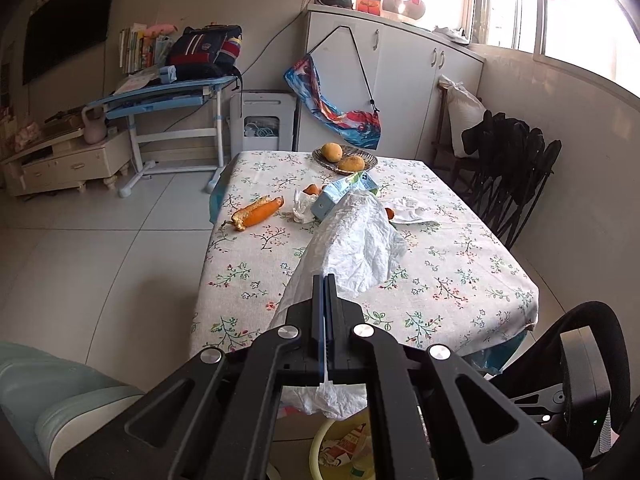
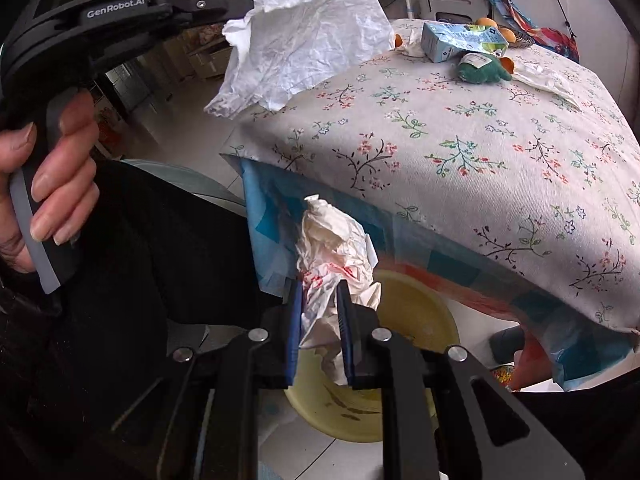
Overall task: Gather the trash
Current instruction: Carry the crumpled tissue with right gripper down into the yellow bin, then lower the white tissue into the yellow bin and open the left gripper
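Two grippers are in service, each closed on a piece of trash. Left gripper (image 1: pixel 325 278): jaws clenched flat together on a crumpled white tissue sheet (image 1: pixel 360 236), which stands out ahead of the tips over the near edge of the desk (image 1: pixel 460 280); a corner of the sheet hangs below the jaws. In the right wrist view a hand (image 2: pixel 52 184) grips this gripper's handle, and the same sheet projects beyond its tip, clear of the floral cloth.

On the desk, from left to right: an orange peel (image 1: pixel 258 213) near the left edge; a small crumpled white wrapper (image 1: pixel 302 208) touching a light blue carton (image 1: pixel 344 196) lying on its side; a flattened white tissue (image 1: pixel 412 210) to the right. A basket with two yellow fruits (image 1: pixel 345 157) sits at the far edge. A green soft item (image 2: pixel 482 67) lies beside the carton in the right wrist view.

Right gripper (image 2: pixel 320 300): jaws partly closed, grasping a wad of white paper with red print (image 2: pixel 336 256) between the blue pads. The wad is held below the desk's edge, directly over a yellow bin (image 2: pixel 416 312) on the floor. Some litter already lies in that bin
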### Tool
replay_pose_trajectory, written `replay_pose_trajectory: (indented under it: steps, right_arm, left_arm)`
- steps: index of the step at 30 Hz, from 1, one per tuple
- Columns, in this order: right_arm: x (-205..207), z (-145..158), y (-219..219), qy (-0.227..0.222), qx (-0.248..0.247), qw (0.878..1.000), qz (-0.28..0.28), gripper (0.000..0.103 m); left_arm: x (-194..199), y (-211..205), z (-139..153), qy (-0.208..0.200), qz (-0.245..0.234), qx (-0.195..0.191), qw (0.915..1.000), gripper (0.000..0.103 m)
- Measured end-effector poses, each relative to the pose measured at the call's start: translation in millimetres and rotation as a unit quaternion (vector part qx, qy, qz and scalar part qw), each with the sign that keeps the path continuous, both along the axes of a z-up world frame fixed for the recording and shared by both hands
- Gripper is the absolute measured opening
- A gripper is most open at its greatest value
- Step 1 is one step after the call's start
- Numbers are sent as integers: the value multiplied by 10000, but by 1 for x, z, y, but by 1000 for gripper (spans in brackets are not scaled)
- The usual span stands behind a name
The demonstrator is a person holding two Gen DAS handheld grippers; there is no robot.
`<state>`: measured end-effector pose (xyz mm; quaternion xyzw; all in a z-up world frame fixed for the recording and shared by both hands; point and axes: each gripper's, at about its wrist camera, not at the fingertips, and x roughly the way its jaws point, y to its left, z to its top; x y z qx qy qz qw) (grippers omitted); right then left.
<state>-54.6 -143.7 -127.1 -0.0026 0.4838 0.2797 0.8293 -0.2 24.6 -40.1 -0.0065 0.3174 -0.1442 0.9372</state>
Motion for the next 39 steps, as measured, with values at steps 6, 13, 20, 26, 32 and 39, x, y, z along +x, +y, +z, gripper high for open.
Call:
replay_pose_trajectory:
  steps: [6, 13, 20, 26, 32, 39]
  right_arm:
    - [-1, -10, 1, 142, -175, 9997, -28, 20]
    - [1, -12, -2, 110, -241, 9996, -136, 30]
    - [4, 5, -23, -261, 14, 9974, -665, 48]
    - [-1, 37, -58, -984, 554, 9826, -1478, 62]
    - [-8, 52, -81, -1381, 874, 9666, -1975, 67]
    - [-10, 57, -99, -1408, 1127, 9580, -2229, 68]
  left_arm:
    - [-6, -2, 0, -24, -28, 57, 10000, 1]
    - [-13, -8, -2, -2, -94, 95, 9999, 2]
    - [-23, -19, -11, 121, -279, 185, 9994, 2]
    - [-44, -39, -26, 373, -631, 229, 9970, 2]
    - [-69, -61, -48, 722, -913, 355, 9926, 2]
    - [-84, -81, -77, 1375, -1126, 420, 9832, 2]
